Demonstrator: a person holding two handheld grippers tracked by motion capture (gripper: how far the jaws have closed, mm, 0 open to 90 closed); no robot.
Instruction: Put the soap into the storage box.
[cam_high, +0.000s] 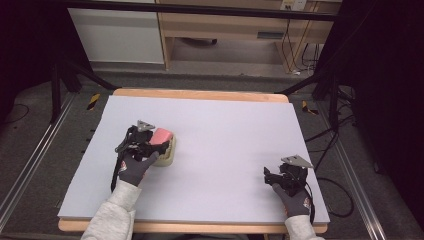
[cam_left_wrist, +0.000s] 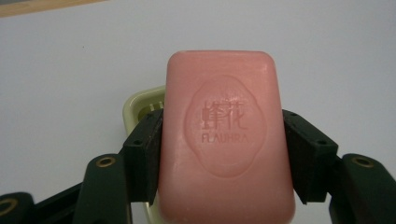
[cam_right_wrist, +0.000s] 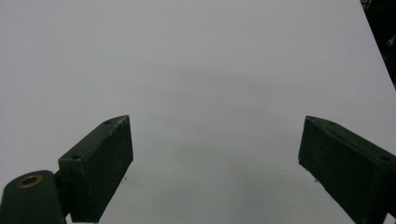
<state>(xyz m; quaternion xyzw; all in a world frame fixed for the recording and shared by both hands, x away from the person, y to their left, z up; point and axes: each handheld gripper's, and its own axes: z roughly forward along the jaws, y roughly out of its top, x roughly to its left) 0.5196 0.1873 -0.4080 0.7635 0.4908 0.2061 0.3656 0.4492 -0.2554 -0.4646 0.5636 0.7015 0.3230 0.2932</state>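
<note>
Soap (cam_left_wrist: 226, 140) clamped across its width in left hand-held gripper (cam_left_wrist: 223, 154), long axis along jaws, above dish (cam_left_wrist: 140, 105); right hand-held gripper (cam_right_wrist: 215, 158) wide, empty.

A: The soap bar (cam_left_wrist: 226, 140) is salmon pink, and stamped into its face is a scalloped medallion with characters and the letters FLAUHRA in the same pink.

B: The soap dish (cam_left_wrist: 140, 105) under it is pale yellow-green, with slots at its near left.

A: The left gripper (cam_left_wrist: 224, 154) has black jaws with brass-coloured rivets; the right gripper (cam_right_wrist: 215, 168) is the same matte black.

B: The table (cam_high: 225, 130) is a plain pale lavender-grey sheet with a light wood edge at the far side. The gloves are dark grey, the sleeves light grey.
</note>
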